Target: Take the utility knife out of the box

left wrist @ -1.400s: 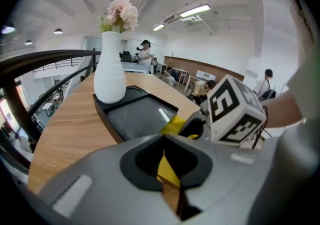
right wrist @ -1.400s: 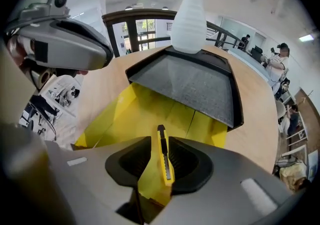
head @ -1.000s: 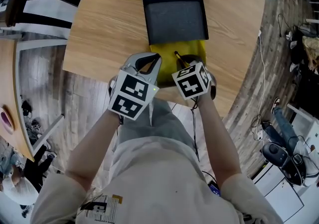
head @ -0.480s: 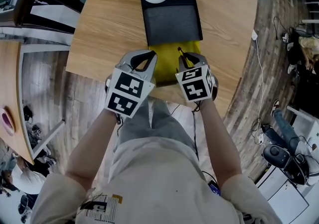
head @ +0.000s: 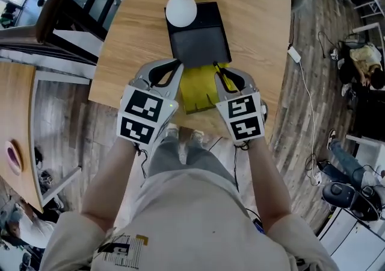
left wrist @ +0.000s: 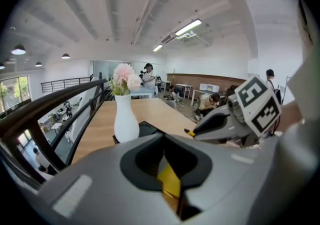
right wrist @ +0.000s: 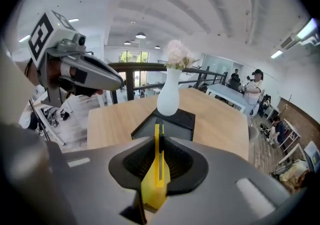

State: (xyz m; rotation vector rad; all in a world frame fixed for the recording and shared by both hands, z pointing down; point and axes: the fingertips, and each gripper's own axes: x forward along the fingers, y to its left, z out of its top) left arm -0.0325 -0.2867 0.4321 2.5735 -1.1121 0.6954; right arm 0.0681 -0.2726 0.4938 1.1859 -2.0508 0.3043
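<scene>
The yellow utility knife [right wrist: 156,179] sits clamped edge-on in the right gripper [head: 220,74], its tip poking forward past the jaws; just left of it, the left gripper [head: 173,66] pinches the yellow box [head: 197,88], jaws nearly together; both hang over the wooden table [head: 132,41] at its near edge; bare wood lies either side of the black tray [head: 198,44] and white vase [head: 180,11]; whether knife and box touch is hidden.

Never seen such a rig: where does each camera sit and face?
Head view: on the person's head, facing steeply down at the wooden table; forearms, left gripper, right gripper show.
Left gripper view: rides that gripper, along jaws shut on the yellow box; right gripper shows.
Right gripper view: likewise, along jaws gripping the utility knife; left gripper shows.
All share the white vase.
</scene>
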